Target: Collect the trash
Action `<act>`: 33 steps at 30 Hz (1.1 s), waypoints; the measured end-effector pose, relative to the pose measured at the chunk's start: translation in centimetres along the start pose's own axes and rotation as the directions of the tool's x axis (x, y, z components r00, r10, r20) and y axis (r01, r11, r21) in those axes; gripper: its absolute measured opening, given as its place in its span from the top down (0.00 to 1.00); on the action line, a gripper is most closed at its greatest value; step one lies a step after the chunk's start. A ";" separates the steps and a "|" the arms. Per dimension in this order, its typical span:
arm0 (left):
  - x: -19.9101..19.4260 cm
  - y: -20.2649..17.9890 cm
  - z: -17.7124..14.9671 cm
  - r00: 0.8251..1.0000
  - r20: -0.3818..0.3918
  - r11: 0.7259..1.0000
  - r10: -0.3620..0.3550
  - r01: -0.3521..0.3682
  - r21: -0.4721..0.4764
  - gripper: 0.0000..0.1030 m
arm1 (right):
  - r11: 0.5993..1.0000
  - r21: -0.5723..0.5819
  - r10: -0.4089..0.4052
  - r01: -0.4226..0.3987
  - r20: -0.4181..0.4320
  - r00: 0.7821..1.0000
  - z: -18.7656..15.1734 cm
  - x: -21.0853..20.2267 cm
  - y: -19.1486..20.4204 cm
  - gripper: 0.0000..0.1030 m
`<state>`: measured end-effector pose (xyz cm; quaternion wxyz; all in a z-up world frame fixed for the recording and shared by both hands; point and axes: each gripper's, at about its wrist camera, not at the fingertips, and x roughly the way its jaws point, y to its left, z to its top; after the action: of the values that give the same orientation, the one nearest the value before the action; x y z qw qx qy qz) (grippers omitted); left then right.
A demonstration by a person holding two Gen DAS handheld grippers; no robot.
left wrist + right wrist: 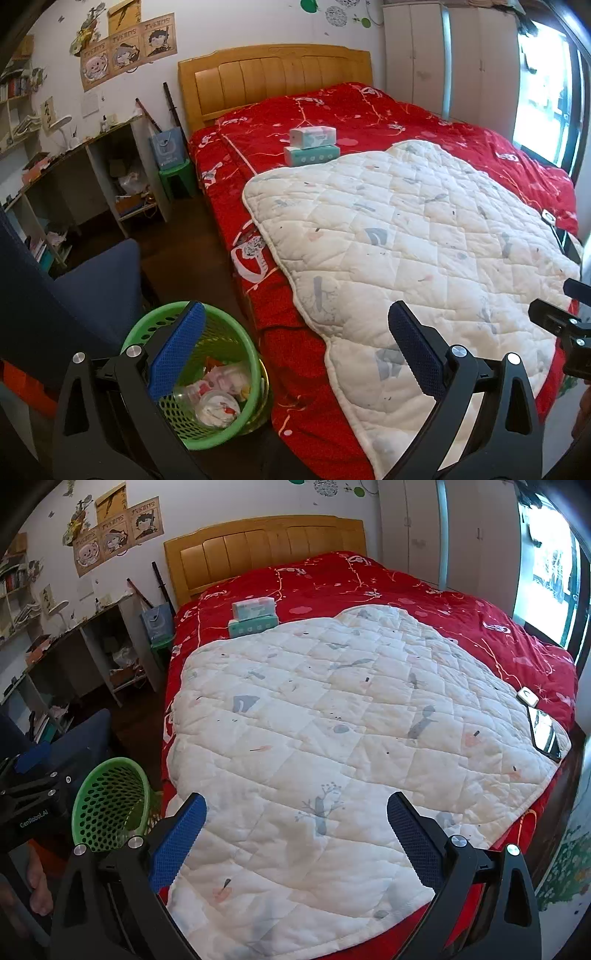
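Both claws hang released above the foot of the bed, with nothing between their blue pads. Left gripper [295, 325] stands spread wide, its left pad over the green mesh basket [236, 332] and its right pad over the white quilt [406, 229]. Inside the basket, which sits on the dark floor just beside the bed's left edge, lies the collected trash [218, 395]: crumpled white and pink wrappers and a clear plastic piece.

Far left, a cluttered desk [74, 151] runs along the wall under cartoon posters [125, 51], and a blue chair [96, 280] stands near the basket. Behind the chair, a small green stool [177, 177] carries a blue bag beside the wooden headboard [273, 74].

Moving right, the red bedspread [332, 110] covers the bed, and two stacked tissue packs [312, 146] rest on it, touching the quilt's far edge.

Right gripper [295, 812] is likewise spread, both pads over the quilt. At the quilt's right edge, the right wrist view shows a dark phone [545, 734] lying flat, with a small white device [528, 696] just beyond it on the red cover. A bright window [550, 576] fills the far right.
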<state>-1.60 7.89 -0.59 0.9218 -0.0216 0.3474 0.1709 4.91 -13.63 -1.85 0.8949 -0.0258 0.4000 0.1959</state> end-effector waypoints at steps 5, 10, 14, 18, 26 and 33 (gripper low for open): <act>0.1 -0.4 0.1 1.000 -0.007 1.000 -0.015 0.015 0.003 0.05 | 1.000 0.006 -0.004 0.005 -0.003 1.000 -0.3 -0.1 -0.2 0.08; 0.2 -0.5 0.2 0.999 -0.013 0.999 -0.031 0.031 -0.011 0.05 | 1.000 0.008 -0.006 0.006 0.000 1.000 -0.2 -0.3 -0.3 0.08; 0.2 -0.4 0.2 1.000 -0.012 1.000 -0.024 0.024 -0.014 0.05 | 1.000 0.003 -0.013 0.013 0.005 1.000 -0.1 -0.5 -0.4 0.08; 0.1 -0.4 0.3 0.999 -0.008 0.999 -0.032 0.032 -0.017 0.05 | 1.000 0.010 -0.014 0.014 0.008 1.000 0.1 -0.6 -0.7 0.08; -0.4 -0.9 0.6 1.000 0.019 1.000 -0.024 0.024 0.002 0.05 | 1.000 0.013 -0.027 0.027 0.019 0.999 0.4 -0.9 -1.1 0.08; -0.8 -0.7 0.8 0.998 0.037 0.998 -0.056 0.057 -0.025 0.05 | 0.999 0.015 -0.033 0.033 0.029 0.999 0.6 -1.3 -1.4 0.08</act>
<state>-1.42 7.11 0.43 0.9321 -0.0405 0.3273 0.1495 5.08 -15.20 -0.61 0.9041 -0.0231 0.3876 0.1786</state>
